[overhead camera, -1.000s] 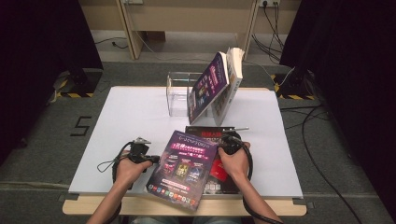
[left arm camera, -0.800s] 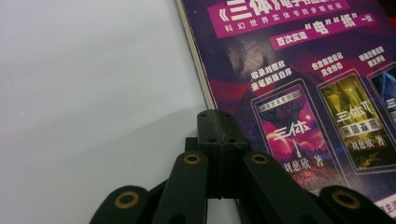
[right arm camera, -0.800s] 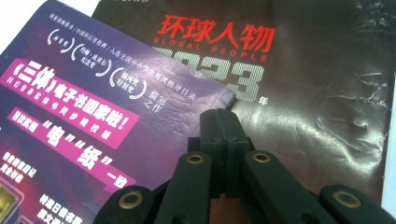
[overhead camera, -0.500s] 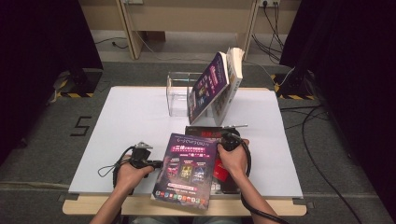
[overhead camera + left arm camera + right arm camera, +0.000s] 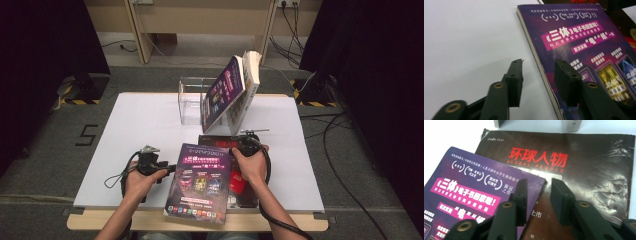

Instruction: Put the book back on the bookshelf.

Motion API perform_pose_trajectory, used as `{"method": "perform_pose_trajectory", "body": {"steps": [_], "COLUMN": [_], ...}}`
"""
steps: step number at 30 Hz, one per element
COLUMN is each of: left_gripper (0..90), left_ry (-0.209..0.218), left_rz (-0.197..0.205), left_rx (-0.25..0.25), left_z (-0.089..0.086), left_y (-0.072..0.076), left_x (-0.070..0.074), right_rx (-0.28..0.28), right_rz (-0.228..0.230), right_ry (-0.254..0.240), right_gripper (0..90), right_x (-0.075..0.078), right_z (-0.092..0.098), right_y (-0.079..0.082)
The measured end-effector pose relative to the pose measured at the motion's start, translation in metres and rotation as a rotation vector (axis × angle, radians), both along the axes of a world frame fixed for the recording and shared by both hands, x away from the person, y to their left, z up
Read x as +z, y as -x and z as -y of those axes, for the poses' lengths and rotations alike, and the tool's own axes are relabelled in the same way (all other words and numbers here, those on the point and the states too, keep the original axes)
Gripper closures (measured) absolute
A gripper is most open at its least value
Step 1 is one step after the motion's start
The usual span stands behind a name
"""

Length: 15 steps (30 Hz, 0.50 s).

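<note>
Lying flat near the 6 o'clock edge of the white table point(image 5: 140, 125), the purple book point(image 5: 200, 182) is resting partly on a dark magazine point(image 5: 240, 187), covering that magazine's 9 o'clock side. We are holding both grippers at this book, one on each side.

We are keeping the left gripper point(image 5: 167, 168) at the book's 9 o'clock edge. In the left gripper view its jaws have just been opening and are standing apart: one finger point(image 5: 515, 80) is sitting over the bare table, the other over the purple cover point(image 5: 574, 35), with the book's page edge running between them. Neither pad is pressing on the book.

We are holding the right gripper point(image 5: 235, 149) at the book's 1 o'clock corner. In the right gripper view its jaws have also just been opening and are parted to a middling gap; one finger point(image 5: 520, 195) is hovering above the purple corner point(image 5: 474, 190), the other over the magazine point(image 5: 594, 170) with its red title. Nothing is clamped between them.

Farther out, toward 12 o'clock, a second purple book point(image 5: 222, 92) is leaning against a thick pale book point(image 5: 250, 82), and just at their 9 o'clock side a clear plastic stand point(image 5: 190, 102) is sitting on the table.
</note>
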<state>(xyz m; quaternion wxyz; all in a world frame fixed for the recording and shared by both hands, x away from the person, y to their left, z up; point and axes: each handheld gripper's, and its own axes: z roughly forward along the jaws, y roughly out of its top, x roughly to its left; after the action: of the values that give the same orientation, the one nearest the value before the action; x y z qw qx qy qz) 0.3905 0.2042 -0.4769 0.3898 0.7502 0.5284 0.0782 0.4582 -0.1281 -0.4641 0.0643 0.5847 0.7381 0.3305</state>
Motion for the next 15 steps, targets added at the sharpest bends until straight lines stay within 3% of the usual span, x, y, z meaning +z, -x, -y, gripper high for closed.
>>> {"method": "perform_pose_trajectory", "body": {"steps": [4, 15], "left_gripper": [51.2, 50.1], "left_ry": [0.006, 0.013], "left_rz": [-0.026, -0.040], "left_rx": [-0.002, -0.013], "left_z": [0.006, 0.011], "left_y": [-0.007, -0.010], "left_x": [-0.006, -0.008], "right_rx": [0.002, 0.005], "right_rz": [-0.021, -0.037], "right_ry": [-0.021, -0.028], "right_gripper": [61.2, 59.5], "right_x": [-0.001, -0.006], "right_z": [-0.002, -0.005], "right_y": [-0.004, -0.016]}}
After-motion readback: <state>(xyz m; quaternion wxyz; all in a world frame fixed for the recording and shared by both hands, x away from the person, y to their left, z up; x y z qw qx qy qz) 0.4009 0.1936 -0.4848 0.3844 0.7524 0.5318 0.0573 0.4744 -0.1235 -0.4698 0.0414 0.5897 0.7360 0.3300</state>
